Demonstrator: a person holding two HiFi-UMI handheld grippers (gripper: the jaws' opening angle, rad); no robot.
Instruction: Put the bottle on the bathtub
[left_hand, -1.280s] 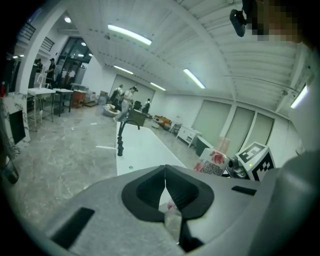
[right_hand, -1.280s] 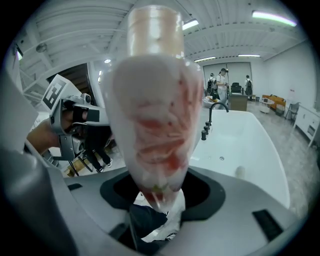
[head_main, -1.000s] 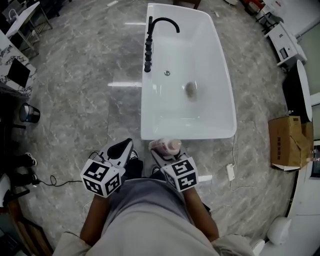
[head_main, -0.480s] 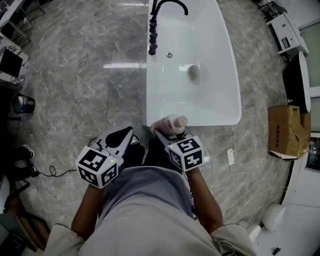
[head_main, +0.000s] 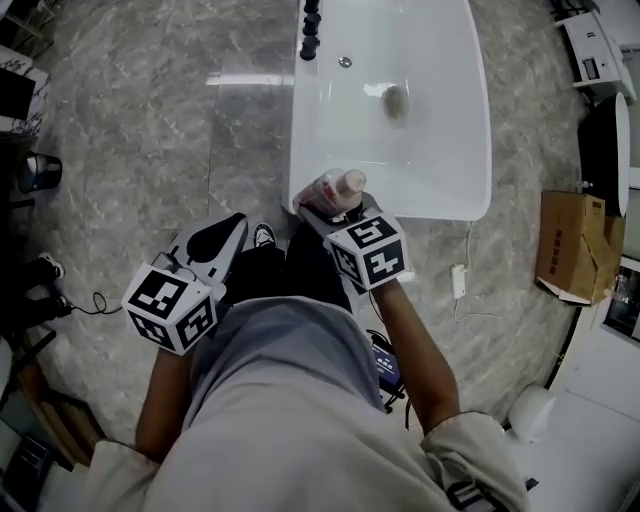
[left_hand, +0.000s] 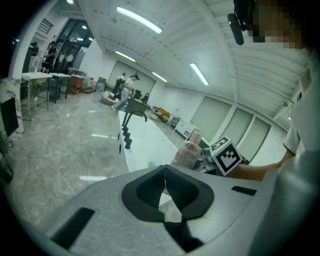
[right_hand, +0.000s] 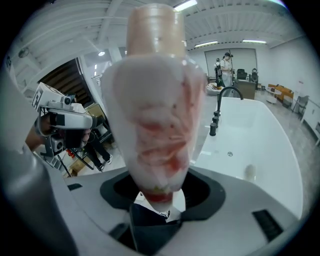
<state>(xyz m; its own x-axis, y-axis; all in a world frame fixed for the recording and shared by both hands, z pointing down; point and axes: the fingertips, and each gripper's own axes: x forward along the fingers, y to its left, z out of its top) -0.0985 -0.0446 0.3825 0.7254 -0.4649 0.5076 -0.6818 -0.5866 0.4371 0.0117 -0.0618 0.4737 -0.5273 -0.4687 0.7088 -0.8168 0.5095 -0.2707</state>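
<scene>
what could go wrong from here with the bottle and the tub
1. The right gripper is shut on the bottle near its lower end only, so most of the bottle stands above the jaws; it may tilt or slip when set down.
2. The near rim of the bathtub looks narrow, so a bottle placed off-centre could drop into the basin or onto the floor.
3. The left gripper is shut and held back, so it is not placed to steady the bottle.

Bottle in right gripper at 7 o'clock corner of bathtub. Left gripper at 8 o'clock, cardboard box at 3
</scene>
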